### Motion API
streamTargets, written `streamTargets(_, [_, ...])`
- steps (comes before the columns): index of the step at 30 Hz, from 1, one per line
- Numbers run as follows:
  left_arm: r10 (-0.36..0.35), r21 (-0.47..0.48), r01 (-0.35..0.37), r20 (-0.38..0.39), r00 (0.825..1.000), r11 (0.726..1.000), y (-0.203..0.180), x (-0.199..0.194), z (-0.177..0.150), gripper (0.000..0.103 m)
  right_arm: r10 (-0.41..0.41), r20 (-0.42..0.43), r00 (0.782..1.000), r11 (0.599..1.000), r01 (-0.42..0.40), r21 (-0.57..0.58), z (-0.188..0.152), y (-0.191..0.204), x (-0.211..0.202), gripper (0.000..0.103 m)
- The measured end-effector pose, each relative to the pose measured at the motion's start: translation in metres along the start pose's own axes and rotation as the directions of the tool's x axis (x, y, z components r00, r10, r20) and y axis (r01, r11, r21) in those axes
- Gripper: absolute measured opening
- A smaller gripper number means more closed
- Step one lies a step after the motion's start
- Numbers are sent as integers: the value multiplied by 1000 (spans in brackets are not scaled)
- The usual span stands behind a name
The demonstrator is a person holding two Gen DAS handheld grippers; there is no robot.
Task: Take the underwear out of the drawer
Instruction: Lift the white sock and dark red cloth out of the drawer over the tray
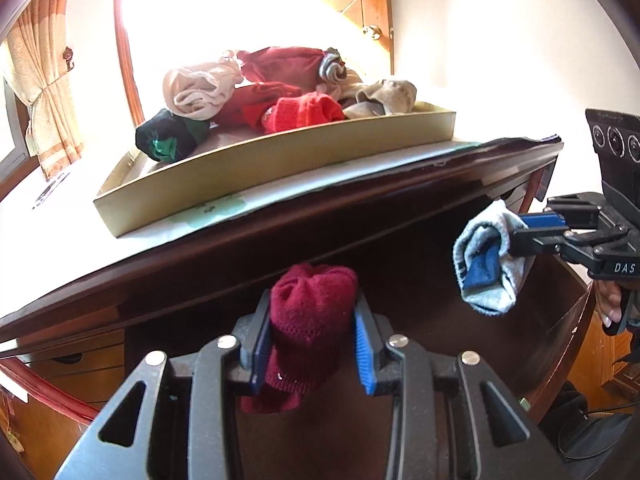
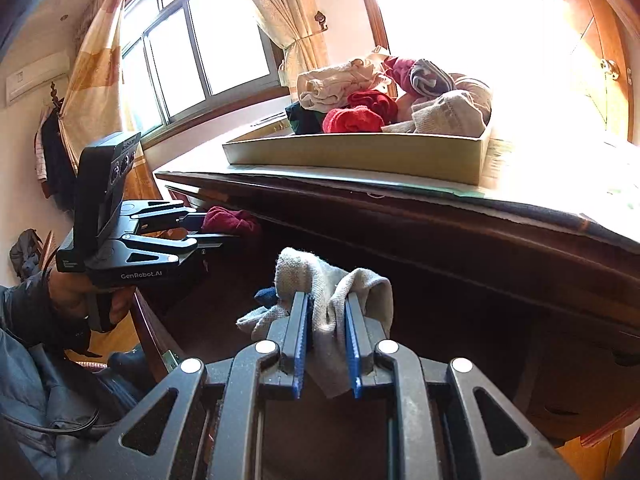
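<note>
Over the open drawer, the left gripper was clamped on a maroon bundle and the right gripper on a grey-and-blue bundle. Soft, light knitwear, it looked best pinched mid-fold; the tray sat above.

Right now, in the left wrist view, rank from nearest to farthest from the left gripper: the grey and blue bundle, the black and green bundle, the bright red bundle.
1. Grey and blue bundle: right of the left gripper, clamped in the right gripper.
2. Black and green bundle: tray's left end.
3. Bright red bundle: tray's middle.
</note>
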State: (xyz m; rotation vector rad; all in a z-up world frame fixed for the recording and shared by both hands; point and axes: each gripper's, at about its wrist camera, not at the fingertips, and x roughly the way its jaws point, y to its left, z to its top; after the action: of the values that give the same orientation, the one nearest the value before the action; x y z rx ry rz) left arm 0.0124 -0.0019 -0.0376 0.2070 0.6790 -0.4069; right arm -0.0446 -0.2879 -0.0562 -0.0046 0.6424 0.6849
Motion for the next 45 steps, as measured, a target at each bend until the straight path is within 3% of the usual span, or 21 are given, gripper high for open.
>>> streamTargets(19, [36,-26,-34,88,995,999,11,-22,13,34,-10,113,993,1000,11,-9,16,5,-12,19])
streamTargets(35, [107,10,-111,195,975,994,34,-51,67,34,1,183,983,997,14,-81,81,22,-15,19])
streamTargets(45, [129,31,-138,211,969,990,47,-47,100,34,17,205,979,991,11,-133,129,41,0,19])
